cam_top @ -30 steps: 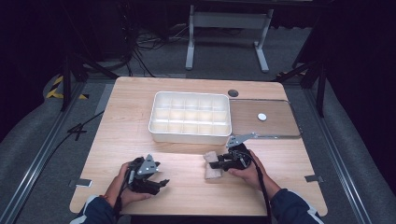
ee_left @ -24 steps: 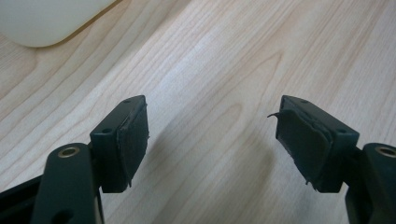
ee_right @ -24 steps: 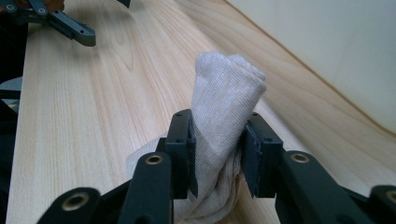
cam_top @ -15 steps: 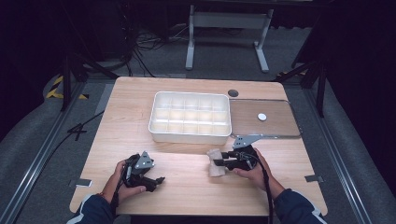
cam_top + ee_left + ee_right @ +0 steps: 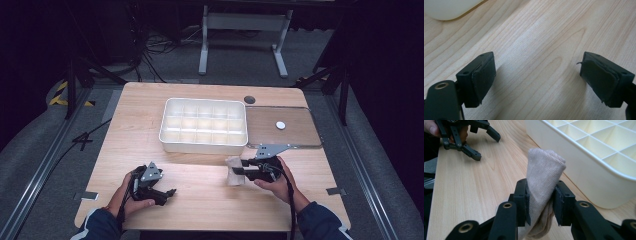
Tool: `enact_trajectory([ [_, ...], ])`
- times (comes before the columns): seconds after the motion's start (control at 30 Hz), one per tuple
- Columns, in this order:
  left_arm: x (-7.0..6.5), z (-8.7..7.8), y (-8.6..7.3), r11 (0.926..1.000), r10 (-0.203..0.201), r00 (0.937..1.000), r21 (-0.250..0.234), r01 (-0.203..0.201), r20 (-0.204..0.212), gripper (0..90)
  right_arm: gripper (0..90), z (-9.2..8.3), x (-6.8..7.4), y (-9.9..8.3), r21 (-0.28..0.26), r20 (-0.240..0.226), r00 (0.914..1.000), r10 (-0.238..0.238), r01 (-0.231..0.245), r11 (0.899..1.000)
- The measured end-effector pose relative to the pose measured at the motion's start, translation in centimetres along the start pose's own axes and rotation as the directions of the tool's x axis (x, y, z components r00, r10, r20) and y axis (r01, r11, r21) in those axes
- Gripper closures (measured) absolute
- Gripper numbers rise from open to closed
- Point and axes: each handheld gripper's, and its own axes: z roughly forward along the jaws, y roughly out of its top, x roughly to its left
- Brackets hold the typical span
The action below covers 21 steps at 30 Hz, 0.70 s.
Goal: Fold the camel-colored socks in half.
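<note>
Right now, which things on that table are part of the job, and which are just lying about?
In the job: sock, held in the right gripper; divided tray; left gripper, open.
Lying about: clear lid, white disc.

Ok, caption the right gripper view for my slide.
Right gripper clamps a rolled beige sock beside the white compartment tray.

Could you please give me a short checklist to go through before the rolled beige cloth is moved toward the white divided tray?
1. Right gripper pads pressing on the rolled beige cloth: ok.
2. Cloth lifted off the wooden table: cannot tell.
3. White divided tray compartments free of items: ok.
4. Left gripper jaws just opening, nothing between them: ok.
5. Left gripper away from the cloth's path to the tray: ok.
</note>
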Motion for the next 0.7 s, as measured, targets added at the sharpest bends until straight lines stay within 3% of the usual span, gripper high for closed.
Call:
enact_trajectory([
  [0.37,0.1,0.2,0.1,1.0,-0.003,1.0,0.004,0.003,0.004,11.5,67.8,-1.2,0.2,0.6,-0.037,0.044,0.9984,-0.036,0.038,0.999],
  [0.7,0.0,0.2,0.1,1.0,-0.002,1.0,0.004,0.002,0.002,11.3,67.8,-1.8,-0.1,0.7,-0.063,0.066,0.9974,-0.031,0.035,0.997],
])
